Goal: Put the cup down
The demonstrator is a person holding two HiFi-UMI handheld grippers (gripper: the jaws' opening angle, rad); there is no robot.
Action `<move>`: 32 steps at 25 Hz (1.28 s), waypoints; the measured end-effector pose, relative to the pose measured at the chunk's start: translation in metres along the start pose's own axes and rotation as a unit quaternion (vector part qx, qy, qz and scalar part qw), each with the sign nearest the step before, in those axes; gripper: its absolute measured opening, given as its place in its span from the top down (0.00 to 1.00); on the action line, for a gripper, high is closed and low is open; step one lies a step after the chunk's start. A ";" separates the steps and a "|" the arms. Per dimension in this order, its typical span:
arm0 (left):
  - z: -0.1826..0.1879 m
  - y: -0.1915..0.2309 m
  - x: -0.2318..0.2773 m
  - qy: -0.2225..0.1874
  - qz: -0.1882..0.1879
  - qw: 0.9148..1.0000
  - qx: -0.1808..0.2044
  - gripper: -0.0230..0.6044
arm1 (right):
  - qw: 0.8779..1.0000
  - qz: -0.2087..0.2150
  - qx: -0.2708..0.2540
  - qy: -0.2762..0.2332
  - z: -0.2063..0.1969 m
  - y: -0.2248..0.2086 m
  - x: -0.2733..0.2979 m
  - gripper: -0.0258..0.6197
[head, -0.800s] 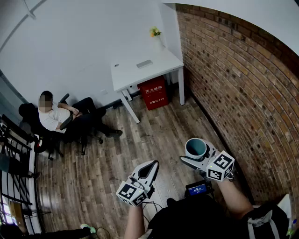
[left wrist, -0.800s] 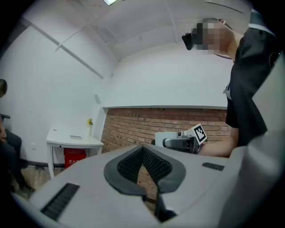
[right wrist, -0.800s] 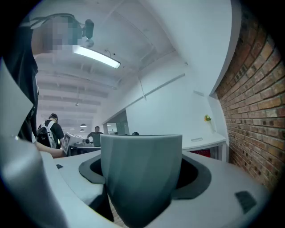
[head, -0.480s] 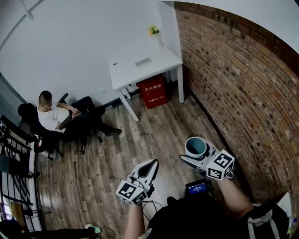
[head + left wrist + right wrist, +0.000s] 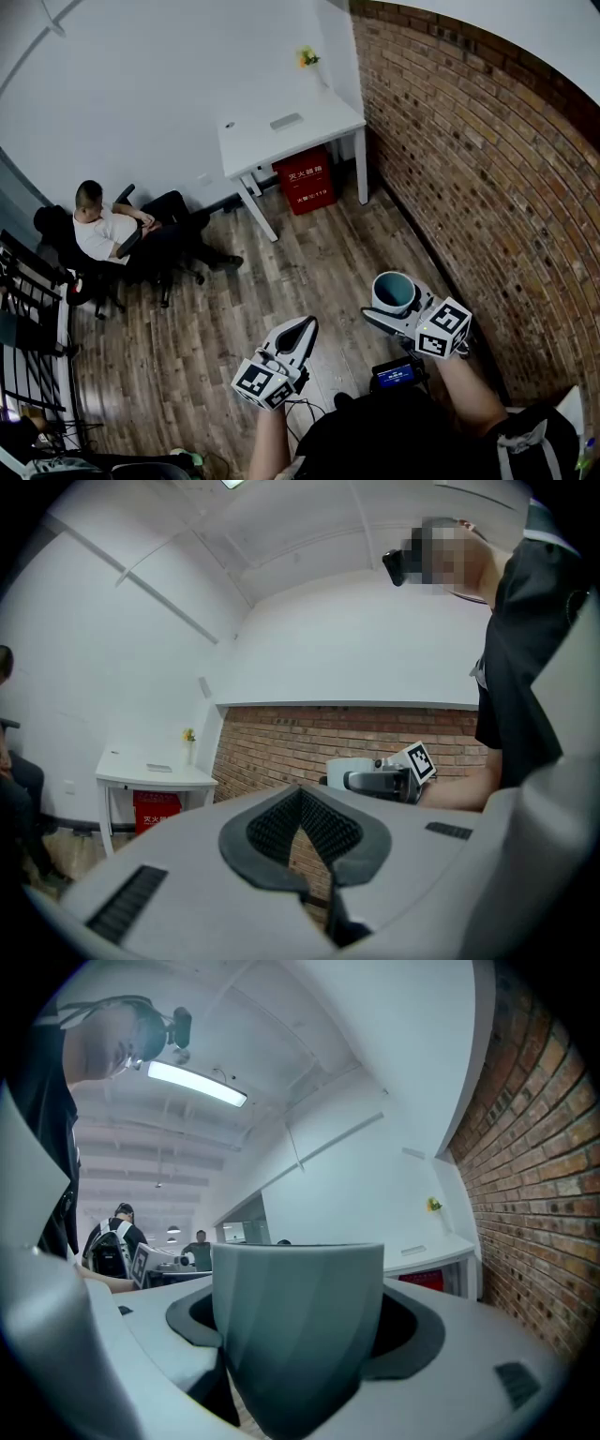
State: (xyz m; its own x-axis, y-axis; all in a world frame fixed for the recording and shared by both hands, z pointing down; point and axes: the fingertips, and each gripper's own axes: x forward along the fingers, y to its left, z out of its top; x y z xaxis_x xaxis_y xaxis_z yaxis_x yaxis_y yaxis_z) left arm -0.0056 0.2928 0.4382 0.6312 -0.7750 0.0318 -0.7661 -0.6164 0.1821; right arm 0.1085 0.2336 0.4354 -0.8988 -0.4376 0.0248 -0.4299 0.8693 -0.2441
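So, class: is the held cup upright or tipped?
Upright: the cup, clamped in the right gripper, has a level rim, mouth facing up.

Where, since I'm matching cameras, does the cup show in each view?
Head view: cup lower right of centre, in the right gripper.
Left gripper view: cup right of centre, before the brick wall.
Right gripper view: cup bottom centre, between the jaws.
Shared landmark: the white table.

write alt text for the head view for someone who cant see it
Seen from above, the right gripper holds an upright cup over a wooden floor, beside the shut, empty left gripper. Farther off, a white desk stands beside a brick wall, and a person sits in a chair at left.
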 end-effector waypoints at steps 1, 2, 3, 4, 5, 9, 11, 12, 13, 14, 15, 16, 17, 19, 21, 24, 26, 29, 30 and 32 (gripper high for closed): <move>0.000 0.000 0.000 0.000 0.000 1.000 -0.001 0.95 | 1.000 -0.001 0.001 -0.001 0.000 -0.001 0.001 0.34; 0.000 0.001 0.000 0.000 0.000 1.000 -0.001 0.95 | 1.000 -0.001 0.003 -0.002 0.001 -0.001 0.001 0.34; 0.000 0.001 0.001 -0.001 0.000 1.000 -0.001 0.95 | 1.000 -0.002 0.005 -0.003 0.001 -0.002 0.001 0.34; 0.000 0.002 0.001 -0.001 0.000 1.000 -0.001 0.95 | 1.000 -0.002 0.007 -0.003 0.001 -0.003 0.001 0.34; 0.000 0.002 0.001 0.000 0.001 1.000 -0.001 0.95 | 1.000 -0.002 0.008 -0.003 0.001 -0.003 0.001 0.34; -0.001 0.004 0.001 0.000 0.001 1.000 -0.001 0.95 | 1.000 0.000 0.008 0.000 0.000 -0.003 0.002 0.34; -0.001 0.004 0.001 -0.001 0.001 1.000 -0.001 0.95 | 1.000 0.000 0.009 0.000 0.000 -0.003 0.002 0.34; 0.000 0.004 0.001 -0.001 0.001 1.000 -0.002 0.95 | 1.000 0.001 0.009 0.000 0.000 -0.003 0.002 0.34; 0.000 0.004 0.001 -0.002 0.000 1.000 -0.002 0.95 | 1.000 0.001 0.010 0.000 0.001 -0.003 0.002 0.34; 0.000 0.004 0.001 -0.002 0.000 1.000 -0.002 0.95 | 1.000 0.001 0.010 0.000 0.001 -0.003 0.002 0.34; 0.000 0.004 0.001 -0.002 0.000 1.000 -0.002 0.95 | 1.000 0.000 0.011 0.000 0.001 -0.003 0.002 0.34; 0.000 0.004 0.001 -0.002 0.000 1.000 -0.002 0.95 | 1.000 0.000 0.011 0.000 0.001 -0.003 0.003 0.34; 0.000 0.004 0.001 -0.002 0.000 1.000 -0.002 0.95 | 1.000 0.000 0.012 0.000 0.001 -0.003 0.003 0.34; -0.001 0.005 0.002 0.000 0.000 1.000 -0.003 0.95 | 1.000 0.000 0.014 0.001 0.000 -0.004 0.003 0.34; -0.002 0.006 0.002 0.000 0.000 1.000 -0.002 0.95 | 1.000 0.000 0.014 0.001 0.000 -0.005 0.003 0.34; -0.002 0.006 0.002 0.001 0.001 1.000 -0.002 0.95 | 1.000 -0.002 0.016 0.001 -0.001 -0.006 0.003 0.34; -0.002 0.007 0.003 0.002 0.000 1.000 -0.002 0.95 | 1.000 -0.004 0.017 0.000 -0.001 -0.007 0.002 0.34; -0.003 0.007 0.005 0.003 0.000 1.000 -0.002 0.95 | 1.000 -0.007 0.019 0.000 -0.001 -0.010 0.001 0.34; -0.003 0.006 0.006 0.003 -0.001 1.000 -0.002 0.95 | 1.000 -0.007 0.020 0.000 -0.001 -0.011 0.000 0.34; -0.002 0.006 0.008 0.004 -0.002 1.000 -0.002 0.95 | 1.000 -0.009 0.022 -0.001 0.000 -0.014 -0.001 0.34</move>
State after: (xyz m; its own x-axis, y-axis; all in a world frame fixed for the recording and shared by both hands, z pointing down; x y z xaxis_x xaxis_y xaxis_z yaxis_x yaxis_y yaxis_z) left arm -0.0047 0.2828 0.4419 0.6347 -0.7718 0.0387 -0.7635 -0.6186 0.1855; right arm 0.1152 0.2222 0.4390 -0.8910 -0.4532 0.0271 -0.4414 0.8508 -0.2852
